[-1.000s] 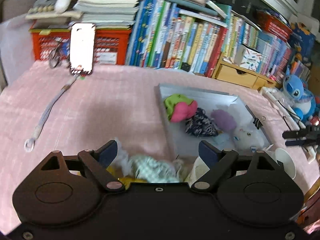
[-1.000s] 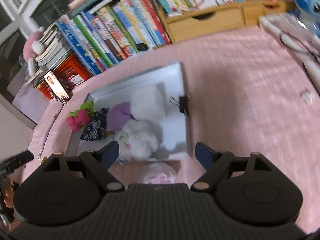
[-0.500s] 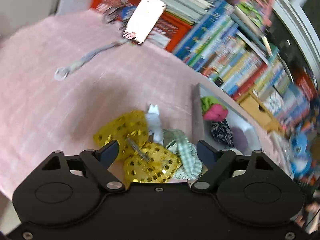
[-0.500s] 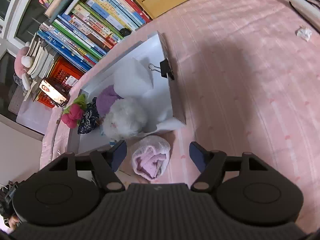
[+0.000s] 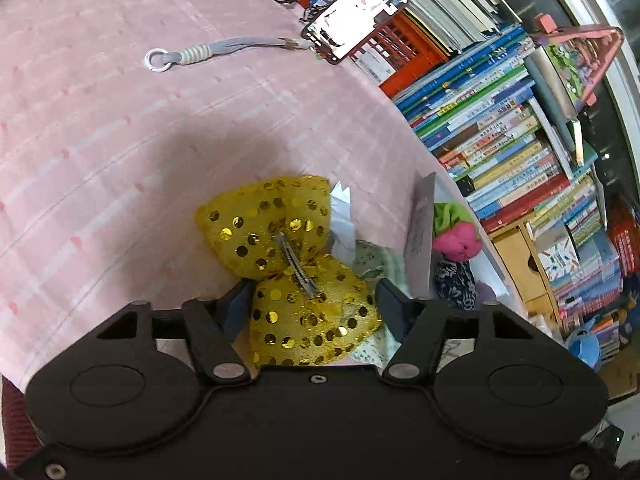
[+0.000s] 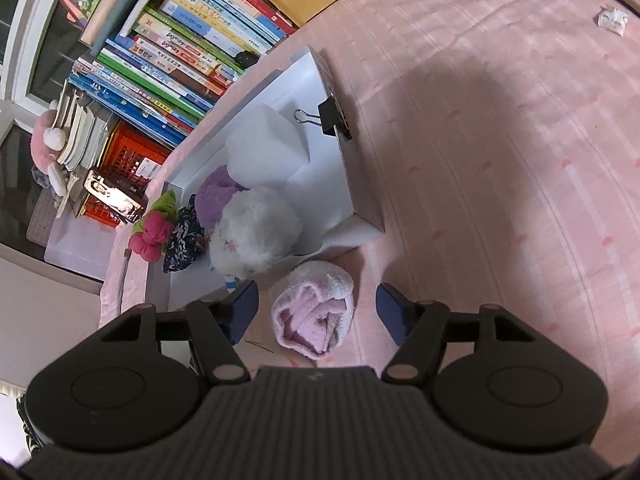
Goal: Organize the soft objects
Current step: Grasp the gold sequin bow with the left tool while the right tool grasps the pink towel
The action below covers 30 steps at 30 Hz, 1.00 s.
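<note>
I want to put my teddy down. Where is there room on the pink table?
Right of the white box the pink cloth is bare, up to a paper scrap. Also between the yellow bow and the strap. The box itself is crowded.

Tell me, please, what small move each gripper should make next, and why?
Probably both should finish closing. The left gripper straddles the yellow sequined bow, its fingers at the bow's edges, having just been closing. The right gripper brackets the rolled pink towel with gaps on both sides, also closing. Both items lie outside the white box, so a firm grip seems needed before lifting.
</note>
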Each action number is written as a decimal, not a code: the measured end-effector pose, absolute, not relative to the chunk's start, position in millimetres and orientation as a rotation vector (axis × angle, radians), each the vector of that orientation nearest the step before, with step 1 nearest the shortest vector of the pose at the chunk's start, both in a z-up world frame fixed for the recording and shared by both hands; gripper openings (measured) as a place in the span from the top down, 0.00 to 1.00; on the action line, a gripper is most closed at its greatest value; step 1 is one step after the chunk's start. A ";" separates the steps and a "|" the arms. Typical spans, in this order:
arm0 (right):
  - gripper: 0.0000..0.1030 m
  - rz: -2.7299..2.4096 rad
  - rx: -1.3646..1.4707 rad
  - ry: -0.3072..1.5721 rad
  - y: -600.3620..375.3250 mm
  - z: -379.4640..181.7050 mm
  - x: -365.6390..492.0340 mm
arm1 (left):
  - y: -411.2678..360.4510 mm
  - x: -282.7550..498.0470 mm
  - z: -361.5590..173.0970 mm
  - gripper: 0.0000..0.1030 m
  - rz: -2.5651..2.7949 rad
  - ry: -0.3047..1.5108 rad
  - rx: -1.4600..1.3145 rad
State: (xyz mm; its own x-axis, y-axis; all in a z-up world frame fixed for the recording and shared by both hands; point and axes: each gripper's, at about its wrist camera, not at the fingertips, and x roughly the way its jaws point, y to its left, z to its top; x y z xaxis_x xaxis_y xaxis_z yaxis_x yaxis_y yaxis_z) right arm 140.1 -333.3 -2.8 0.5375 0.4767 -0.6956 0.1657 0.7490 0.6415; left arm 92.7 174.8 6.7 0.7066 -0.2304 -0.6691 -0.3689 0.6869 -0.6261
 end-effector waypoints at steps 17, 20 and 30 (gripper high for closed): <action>0.56 0.184 0.711 1.008 -327.1 -5.1 142.8 | 175.6 88.9 10.5 0.62 0.089 0.789 -0.808; 0.58 0.176 0.712 1.009 -326.4 -3.6 142.3 | 175.0 88.4 16.1 0.67 0.071 0.784 -0.773; 0.59 0.142 0.671 0.965 -332.4 12.1 131.6 | 170.6 84.1 44.4 0.69 0.035 0.729 -0.666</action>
